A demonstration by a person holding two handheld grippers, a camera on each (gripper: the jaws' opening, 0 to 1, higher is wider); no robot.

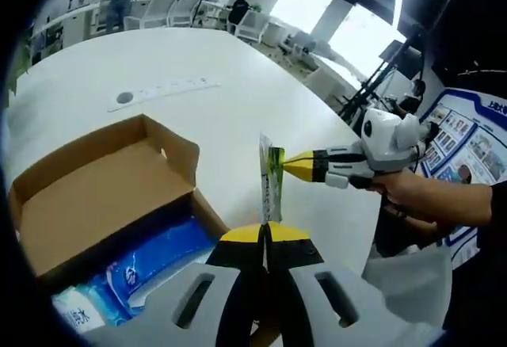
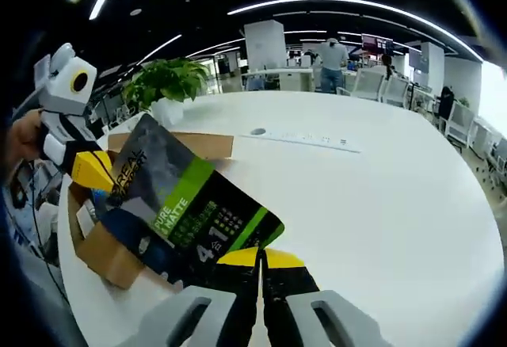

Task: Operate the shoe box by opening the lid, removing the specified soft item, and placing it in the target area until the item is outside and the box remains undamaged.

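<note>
Both tools are clamped on the green-and-black pouch: the left tool [image 1: 265, 232] pinches one edge, the right tool [image 2: 260, 258] another, holding the pouch [image 2: 186, 204] in the air above the white surface [image 2: 380, 204]. A hand [image 1: 412, 188] grips the right tool. The open cardboard shoe box [image 1: 103, 196] lies beneath, blue packets [image 1: 146, 264] inside. An office with chairs lies beyond.

1. I see a round white table [image 1: 238, 101].
2. On it sits the open cardboard shoe box [image 1: 95, 196].
3. Farther off lies a white power strip [image 1: 162, 92].
</note>
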